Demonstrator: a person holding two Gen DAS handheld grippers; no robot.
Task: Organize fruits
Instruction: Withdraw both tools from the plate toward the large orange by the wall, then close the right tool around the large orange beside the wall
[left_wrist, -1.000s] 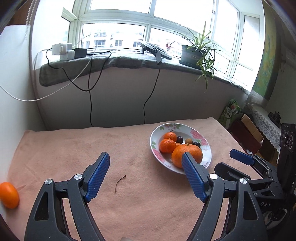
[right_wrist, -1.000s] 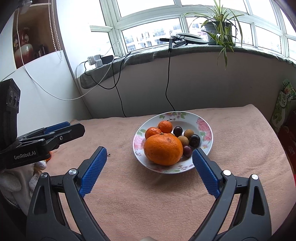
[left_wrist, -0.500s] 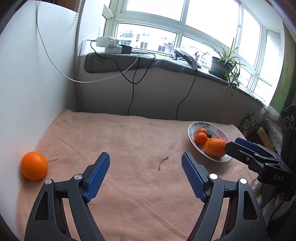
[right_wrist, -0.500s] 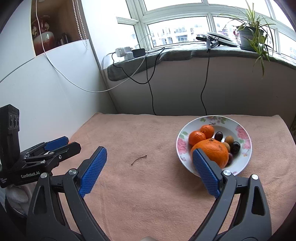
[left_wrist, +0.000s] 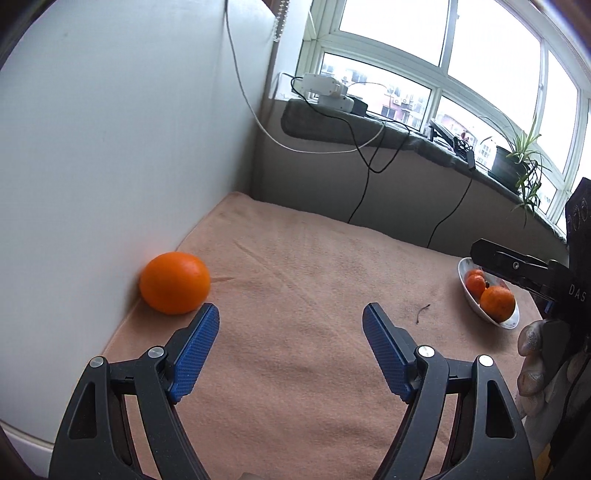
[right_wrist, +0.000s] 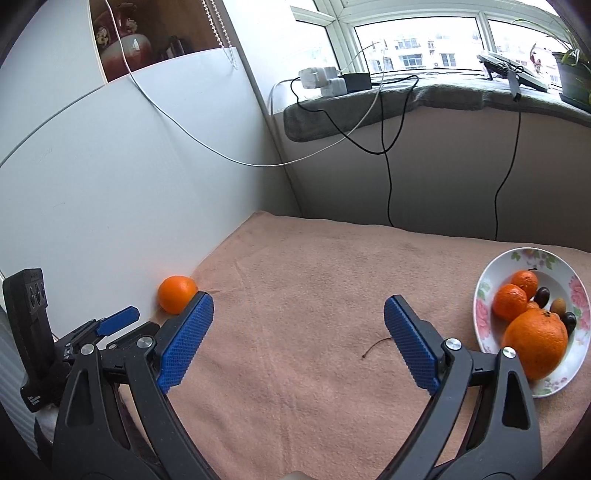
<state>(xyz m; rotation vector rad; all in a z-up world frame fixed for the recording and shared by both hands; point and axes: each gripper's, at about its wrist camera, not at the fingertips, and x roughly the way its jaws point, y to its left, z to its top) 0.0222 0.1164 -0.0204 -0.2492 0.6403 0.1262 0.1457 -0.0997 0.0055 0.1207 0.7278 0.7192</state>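
Observation:
A loose orange (left_wrist: 174, 282) lies on the pink cloth against the white wall at the left; it also shows in the right wrist view (right_wrist: 176, 293). My left gripper (left_wrist: 291, 323) is open and empty, with its left fingertip just below and right of the orange. A flowered plate (right_wrist: 484, 295) at the right holds a big orange (right_wrist: 535, 341), two small oranges and several small dark fruits; the left wrist view shows the plate (left_wrist: 511, 321) too. My right gripper (right_wrist: 298, 315) is open and empty over the cloth, left of the plate.
A small dry stem (right_wrist: 376, 345) lies on the cloth between the grippers and the plate. The white wall panel (left_wrist: 110, 147) bounds the left side. Cables (right_wrist: 388, 147) hang from the grey windowsill. A potted plant (left_wrist: 511, 166) stands on the sill.
Both grippers have swung left, away from the plate. The loose orange is now much closer to my left gripper. Both grippers stay open.

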